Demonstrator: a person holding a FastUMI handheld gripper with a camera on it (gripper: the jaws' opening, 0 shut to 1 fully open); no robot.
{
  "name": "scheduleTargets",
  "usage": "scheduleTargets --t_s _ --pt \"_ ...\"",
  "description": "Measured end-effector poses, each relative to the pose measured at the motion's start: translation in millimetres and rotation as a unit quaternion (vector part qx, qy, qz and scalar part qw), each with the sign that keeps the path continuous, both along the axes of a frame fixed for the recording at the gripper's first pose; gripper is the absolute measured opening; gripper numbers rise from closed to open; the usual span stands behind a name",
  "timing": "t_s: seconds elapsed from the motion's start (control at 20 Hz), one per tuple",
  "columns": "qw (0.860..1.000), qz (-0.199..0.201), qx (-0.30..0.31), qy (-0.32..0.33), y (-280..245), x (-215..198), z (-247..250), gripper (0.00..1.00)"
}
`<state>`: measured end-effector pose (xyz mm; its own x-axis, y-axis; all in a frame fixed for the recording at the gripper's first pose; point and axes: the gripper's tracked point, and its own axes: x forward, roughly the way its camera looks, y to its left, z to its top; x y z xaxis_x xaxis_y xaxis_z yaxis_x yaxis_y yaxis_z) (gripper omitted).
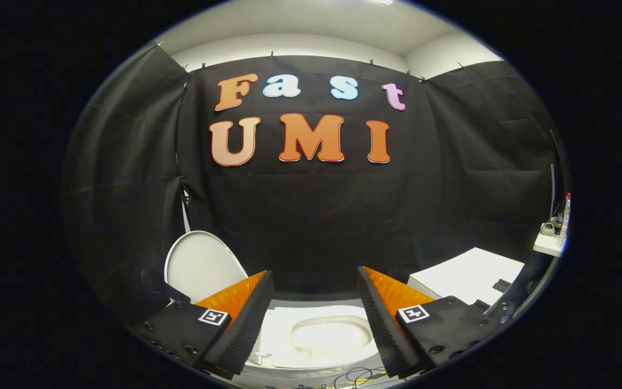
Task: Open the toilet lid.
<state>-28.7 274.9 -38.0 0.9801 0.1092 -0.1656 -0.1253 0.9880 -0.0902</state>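
Farthest to the left, the toilet lid (201,266) stands raised, a white oval leaning back against the black cloth wall (311,216), with its lower edge hidden behind the left finger. It sits beyond and a little to the outside of that left finger, well clear of it and touching neither finger. A thin pale cord or hose (184,208) runs up the cloth just above the lid. Moving inward, the gripper (315,294) has its fingers (246,319) spread wide apart with nothing held between them. In the gap between them, below and just ahead of the tips, lies the toilet seat (276,337) with the open bowl (331,336) in view, the seat ring resting flat and the hollow of the bowl showing pale. Some dark cables (357,375) lie on the floor in front of the toilet, near the base of the right finger. Beyond the right finger, a white box-like unit (467,275) stands against the cloth, apart from the toilet. Farther right again, a small white shelf (548,244) carries a few small items too tiny to make out.
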Motion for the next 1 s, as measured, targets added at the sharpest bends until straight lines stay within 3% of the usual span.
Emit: scheduleTargets --t_s 1.0 --pt "1.000 -0.002 0.000 -0.004 -7.4 -2.6 8.3 0.99"
